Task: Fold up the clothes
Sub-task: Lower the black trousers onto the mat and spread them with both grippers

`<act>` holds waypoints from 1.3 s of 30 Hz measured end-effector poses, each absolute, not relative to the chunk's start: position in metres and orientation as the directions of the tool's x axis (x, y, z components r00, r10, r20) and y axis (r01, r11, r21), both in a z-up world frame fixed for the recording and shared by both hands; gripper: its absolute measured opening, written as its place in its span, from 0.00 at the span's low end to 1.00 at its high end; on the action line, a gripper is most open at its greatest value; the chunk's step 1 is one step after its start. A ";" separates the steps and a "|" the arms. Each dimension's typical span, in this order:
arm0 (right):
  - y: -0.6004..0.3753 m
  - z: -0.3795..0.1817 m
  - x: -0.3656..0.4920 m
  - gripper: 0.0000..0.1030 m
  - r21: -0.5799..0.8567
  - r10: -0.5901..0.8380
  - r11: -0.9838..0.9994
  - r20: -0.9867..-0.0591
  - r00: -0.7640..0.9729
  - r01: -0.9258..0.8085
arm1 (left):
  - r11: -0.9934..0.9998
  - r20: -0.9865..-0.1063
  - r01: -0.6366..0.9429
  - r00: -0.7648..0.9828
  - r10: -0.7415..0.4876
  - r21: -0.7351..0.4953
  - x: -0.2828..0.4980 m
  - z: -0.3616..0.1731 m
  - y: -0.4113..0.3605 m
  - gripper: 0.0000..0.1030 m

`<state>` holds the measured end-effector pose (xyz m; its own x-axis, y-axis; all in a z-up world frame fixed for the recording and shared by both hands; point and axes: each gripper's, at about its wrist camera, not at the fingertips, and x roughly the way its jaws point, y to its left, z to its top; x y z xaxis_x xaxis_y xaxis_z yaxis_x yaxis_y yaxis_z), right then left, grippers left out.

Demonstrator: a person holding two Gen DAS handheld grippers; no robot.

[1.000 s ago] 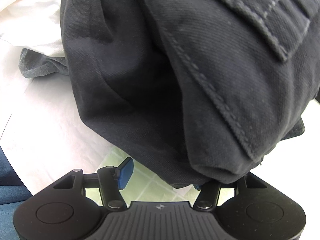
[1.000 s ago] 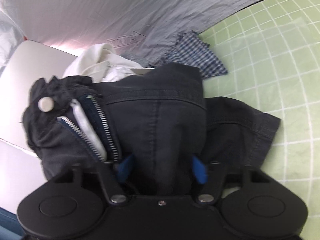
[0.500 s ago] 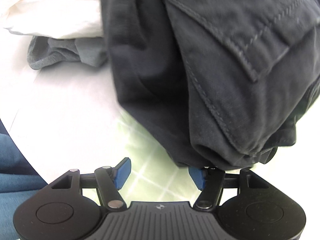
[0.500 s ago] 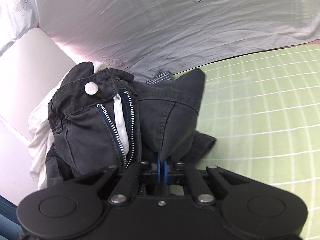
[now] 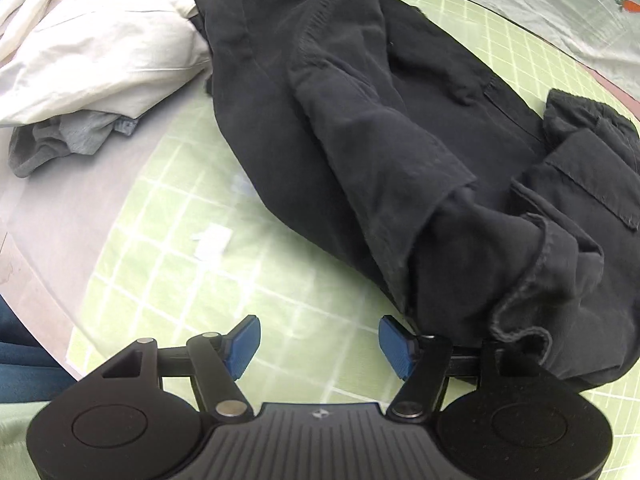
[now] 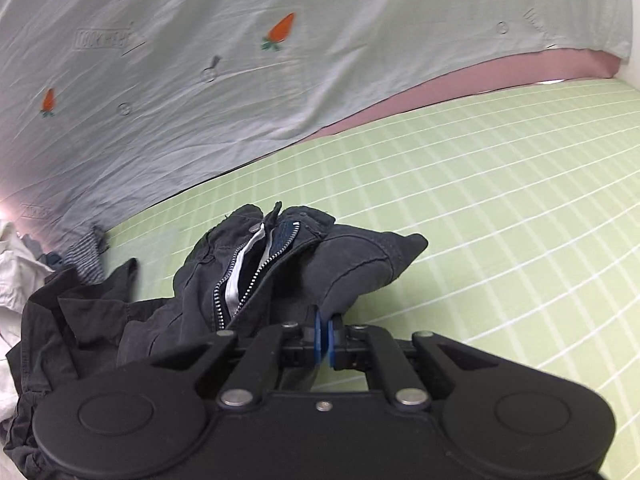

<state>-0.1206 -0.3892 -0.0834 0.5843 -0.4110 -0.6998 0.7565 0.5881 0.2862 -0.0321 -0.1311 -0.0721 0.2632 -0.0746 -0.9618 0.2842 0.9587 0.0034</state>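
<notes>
Dark trousers (image 5: 360,128) now dropped from hanging onto green grid mat (image 5: 168,248), left gripper (image 5: 318,340) spread wide and empty beside them, right gripper (image 6: 325,340) pinched tight on waistband fabric near zipper (image 6: 256,264)

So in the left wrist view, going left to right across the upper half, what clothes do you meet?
White garment → small grey garment tucked at its lower edge → dark trousers spread over the green grid mat.
</notes>
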 end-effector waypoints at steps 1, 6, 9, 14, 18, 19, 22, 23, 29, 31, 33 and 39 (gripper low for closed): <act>-0.402 -0.082 -0.138 0.03 0.279 -0.426 0.577 -0.699 0.574 0.768 | 0.958 -0.961 0.288 0.264 -0.077 0.002 -0.042 -0.065 -0.154 0.67; -0.463 -0.077 -0.224 0.03 0.244 -0.495 0.520 -0.695 0.521 0.819 | 0.935 -0.960 0.354 0.251 -0.125 -0.029 -0.098 -0.050 -0.245 0.68; -0.498 -0.078 -0.273 0.03 0.211 -0.536 0.482 -0.696 0.477 0.850 | 0.913 -0.959 0.405 0.241 -0.148 -0.039 -0.119 -0.064 -0.280 0.68; -0.547 -0.075 -0.346 0.04 0.198 -0.572 0.392 -0.713 0.407 0.898 | 0.897 -0.962 0.438 0.213 -0.171 -0.063 -0.167 -0.065 -0.331 0.68; -0.565 -0.079 -0.380 0.05 0.185 -0.567 0.367 -0.733 0.377 0.912 | 0.896 -0.963 0.438 0.198 -0.181 -0.078 -0.188 -0.059 -0.350 0.68; -0.567 -0.080 -0.386 0.06 0.190 -0.560 0.363 -0.738 0.376 0.912 | 0.897 -0.963 0.435 0.201 -0.181 -0.078 -0.193 -0.054 -0.354 0.68; -0.568 -0.079 -0.387 0.10 0.188 -0.555 0.356 -0.746 0.369 0.915 | 0.904 -0.959 0.421 0.221 -0.178 -0.071 -0.172 -0.060 -0.337 0.68; -0.567 -0.077 -0.384 0.11 0.178 -0.559 0.358 -0.745 0.364 0.916 | 0.909 -0.958 0.412 0.230 -0.173 -0.065 -0.157 -0.067 -0.326 0.68; -0.563 -0.066 -0.371 0.38 0.169 -0.588 0.281 -0.748 0.309 0.945 | 0.933 -0.951 0.355 0.265 -0.160 -0.059 -0.087 -0.080 -0.284 0.84; -0.560 -0.060 -0.365 0.64 0.122 -0.626 0.240 -0.738 0.250 0.963 | 0.936 -0.949 0.345 0.269 -0.165 -0.064 -0.071 -0.080 -0.278 0.85; -0.558 -0.048 -0.360 0.75 0.076 -0.683 0.211 -0.701 0.203 0.975 | 0.930 -0.948 0.355 0.253 -0.190 -0.092 -0.061 -0.076 -0.284 0.85; -0.570 -0.041 -0.348 0.82 0.198 -0.660 0.193 -0.698 0.276 0.961 | 0.904 -0.944 0.402 0.217 -0.250 -0.147 -0.023 -0.074 -0.313 0.85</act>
